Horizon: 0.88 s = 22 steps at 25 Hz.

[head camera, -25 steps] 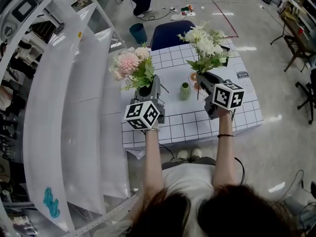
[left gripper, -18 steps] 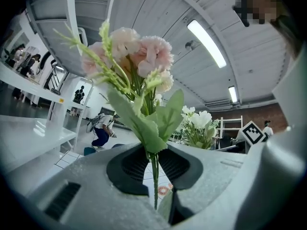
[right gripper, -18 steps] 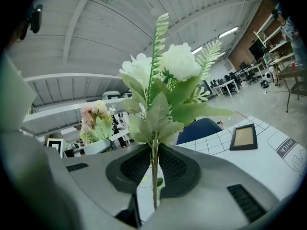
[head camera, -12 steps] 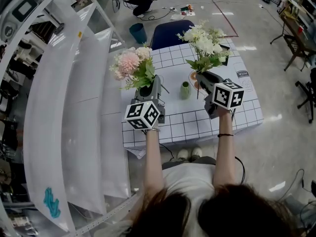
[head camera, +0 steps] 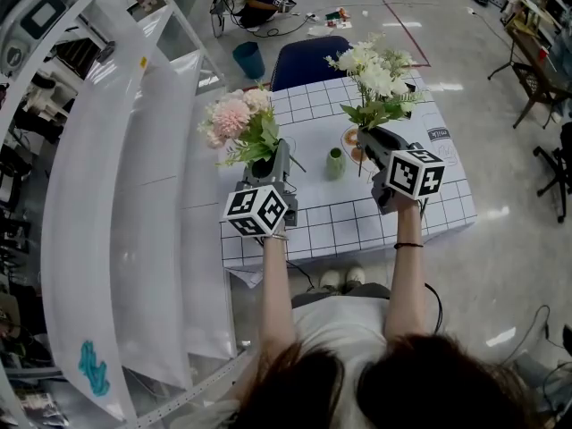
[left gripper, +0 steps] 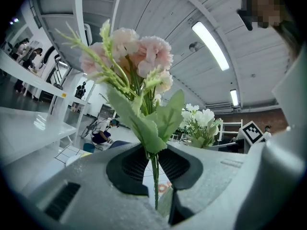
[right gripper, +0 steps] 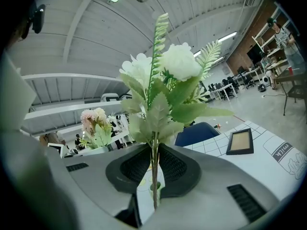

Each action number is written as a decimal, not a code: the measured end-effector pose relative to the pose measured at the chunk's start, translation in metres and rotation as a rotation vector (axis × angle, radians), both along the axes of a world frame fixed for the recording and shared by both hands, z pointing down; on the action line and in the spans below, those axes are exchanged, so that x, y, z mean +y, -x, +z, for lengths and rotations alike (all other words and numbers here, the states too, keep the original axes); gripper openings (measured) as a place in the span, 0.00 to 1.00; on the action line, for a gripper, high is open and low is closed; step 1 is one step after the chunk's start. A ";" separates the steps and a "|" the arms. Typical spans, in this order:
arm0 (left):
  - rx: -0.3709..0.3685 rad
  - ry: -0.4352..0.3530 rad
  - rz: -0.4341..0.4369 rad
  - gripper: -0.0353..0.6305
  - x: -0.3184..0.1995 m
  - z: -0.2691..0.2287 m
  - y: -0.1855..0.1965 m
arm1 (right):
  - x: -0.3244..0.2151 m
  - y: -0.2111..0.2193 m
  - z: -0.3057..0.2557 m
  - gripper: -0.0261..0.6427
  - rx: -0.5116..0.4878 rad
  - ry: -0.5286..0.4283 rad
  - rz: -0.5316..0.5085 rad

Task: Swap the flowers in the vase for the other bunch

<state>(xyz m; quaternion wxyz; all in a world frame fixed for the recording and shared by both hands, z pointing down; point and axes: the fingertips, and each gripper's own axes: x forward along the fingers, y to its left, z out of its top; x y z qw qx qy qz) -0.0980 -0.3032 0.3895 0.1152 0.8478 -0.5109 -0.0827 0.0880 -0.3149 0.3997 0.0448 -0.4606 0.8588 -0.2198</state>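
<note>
1. Head view: the small green vase (head camera: 334, 164) stands without flowers on the grid-patterned table (head camera: 357, 214) at frame centre. It sits between and below both grippers. We judge the right gripper (head camera: 368, 139) nearer to it than the left gripper (head camera: 271, 161).
2. Left gripper view: the jaws clamp the thin stem of the pink artificial flower bunch (left gripper: 144, 56), which is held upright.
3. Right gripper view: the jaws clamp the stem of the white artificial flower bunch (right gripper: 177, 61), also upright.

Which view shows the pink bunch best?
Left gripper view: the pink bunch fills the frame, with its stems pinched in the left gripper. The head view shows it only from above, mostly blooms and leaves. The right gripper view has it small in the background, left of the white bunch.
</note>
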 end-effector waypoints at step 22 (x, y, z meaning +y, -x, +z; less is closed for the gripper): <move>0.010 0.046 -0.036 0.15 -0.012 0.019 0.027 | -0.032 0.016 -0.011 0.11 -0.047 -0.063 0.002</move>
